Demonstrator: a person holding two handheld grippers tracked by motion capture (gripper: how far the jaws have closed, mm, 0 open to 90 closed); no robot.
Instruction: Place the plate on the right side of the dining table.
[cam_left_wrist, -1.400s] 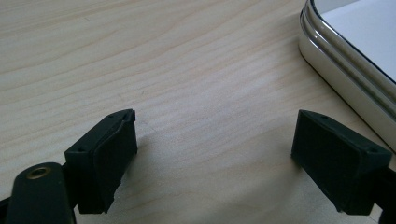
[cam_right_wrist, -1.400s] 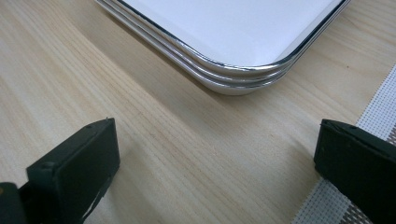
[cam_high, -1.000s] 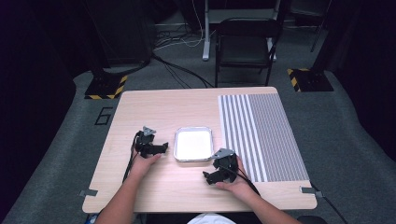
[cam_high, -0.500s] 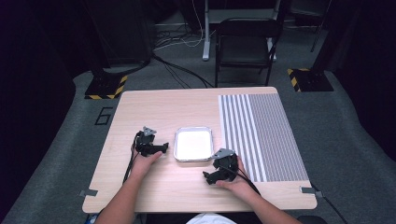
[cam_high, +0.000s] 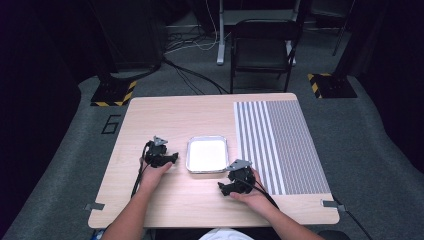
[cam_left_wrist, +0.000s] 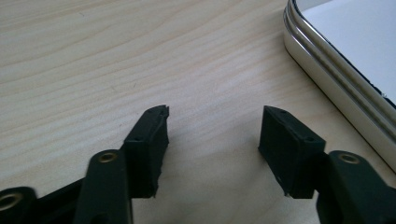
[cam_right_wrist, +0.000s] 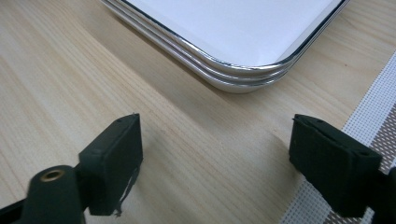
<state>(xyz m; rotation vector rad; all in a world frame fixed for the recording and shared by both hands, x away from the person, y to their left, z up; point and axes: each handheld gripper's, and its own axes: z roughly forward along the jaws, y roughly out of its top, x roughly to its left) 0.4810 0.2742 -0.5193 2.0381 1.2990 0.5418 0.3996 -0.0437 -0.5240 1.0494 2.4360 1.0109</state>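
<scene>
A shallow silver tray (cam_high: 192, 167) with a white inside sits at the middle of the wooden table. My left gripper (cam_high: 172, 158) rests on the table just left of it, open, nothing between its jaws. In the left gripper view the tray's rim (cam_left_wrist: 327, 74) runs along the right, past my open left gripper (cam_left_wrist: 212, 133). My right gripper (cam_high: 222, 187) lies near the tray's front right corner, open and empty. The right gripper view shows that rounded corner (cam_right_wrist: 243, 77) beyond my open right gripper (cam_right_wrist: 215, 158).
A grey striped mat (cam_high: 280, 142) covers the table's right part; its edge (cam_right_wrist: 369, 116) shows beside the right jaw. Bare wood (cam_high: 170, 117) lies behind and left of the tray. A black chair (cam_high: 262, 47) and cables stand beyond the far edge.
</scene>
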